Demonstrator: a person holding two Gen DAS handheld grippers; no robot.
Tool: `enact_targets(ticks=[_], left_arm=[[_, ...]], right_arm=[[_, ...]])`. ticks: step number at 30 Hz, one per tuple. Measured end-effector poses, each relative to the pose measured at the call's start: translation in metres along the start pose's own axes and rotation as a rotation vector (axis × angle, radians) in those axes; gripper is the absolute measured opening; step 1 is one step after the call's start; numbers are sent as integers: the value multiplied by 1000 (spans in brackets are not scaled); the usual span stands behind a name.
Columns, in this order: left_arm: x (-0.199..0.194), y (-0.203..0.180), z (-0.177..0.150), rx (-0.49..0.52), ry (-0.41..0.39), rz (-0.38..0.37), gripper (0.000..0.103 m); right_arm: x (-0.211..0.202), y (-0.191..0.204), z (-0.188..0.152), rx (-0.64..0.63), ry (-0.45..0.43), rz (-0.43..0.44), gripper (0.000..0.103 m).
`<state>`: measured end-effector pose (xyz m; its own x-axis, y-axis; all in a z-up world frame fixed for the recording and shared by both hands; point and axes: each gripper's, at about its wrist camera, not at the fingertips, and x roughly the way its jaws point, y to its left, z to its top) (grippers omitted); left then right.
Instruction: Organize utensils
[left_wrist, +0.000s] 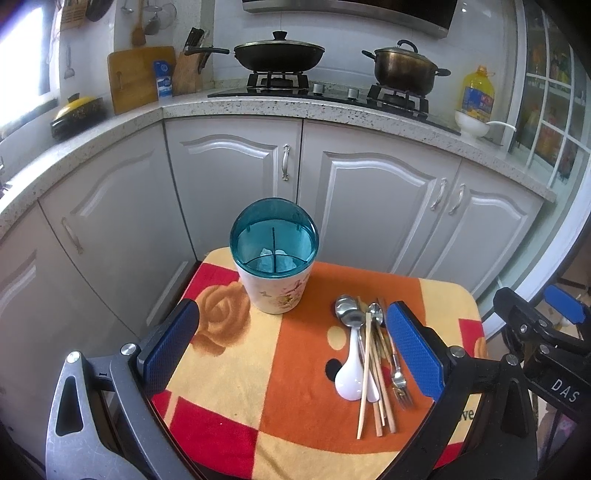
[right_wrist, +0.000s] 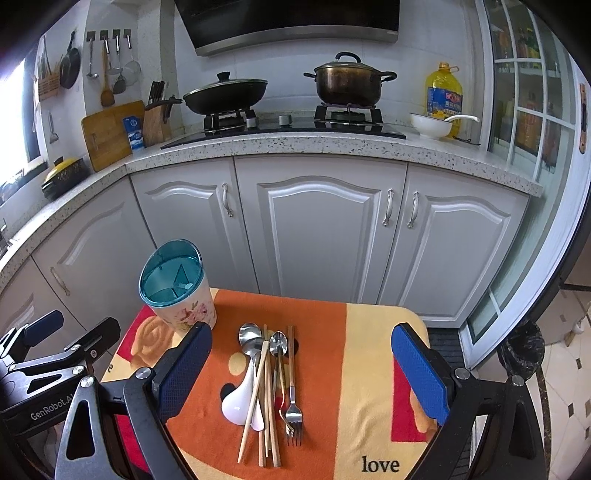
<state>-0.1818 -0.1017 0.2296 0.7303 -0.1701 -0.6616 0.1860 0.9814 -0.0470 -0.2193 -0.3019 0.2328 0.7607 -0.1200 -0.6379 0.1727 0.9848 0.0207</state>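
Observation:
A floral utensil holder (left_wrist: 275, 284) with a teal divided rim stands upright at the far side of a small table; it also shows in the right wrist view (right_wrist: 184, 306). A pile of utensils (left_wrist: 373, 365) lies to its right: metal spoons (right_wrist: 251, 341), a white ceramic spoon (right_wrist: 238, 400), wooden chopsticks (right_wrist: 258, 398) and forks (right_wrist: 293, 417). My left gripper (left_wrist: 291, 354) is open and empty above the table, the pile just inside its right finger. My right gripper (right_wrist: 303, 373) is open and empty, straddling the pile from above.
The table wears an orange, red and yellow towel (right_wrist: 369, 369). Grey cabinets (right_wrist: 317, 229) and a speckled counter (right_wrist: 295, 144) stand close behind, with a wok (right_wrist: 225, 94), a pot (right_wrist: 349, 83), a white bowl (right_wrist: 430, 125) and an oil bottle (right_wrist: 443, 94).

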Motion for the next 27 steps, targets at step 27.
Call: enact_targets(ticks=[27], left_arm=[[11, 3, -1, 1, 31, 0, 102]], right_arm=[[9, 0, -5, -1, 30, 12, 98]])
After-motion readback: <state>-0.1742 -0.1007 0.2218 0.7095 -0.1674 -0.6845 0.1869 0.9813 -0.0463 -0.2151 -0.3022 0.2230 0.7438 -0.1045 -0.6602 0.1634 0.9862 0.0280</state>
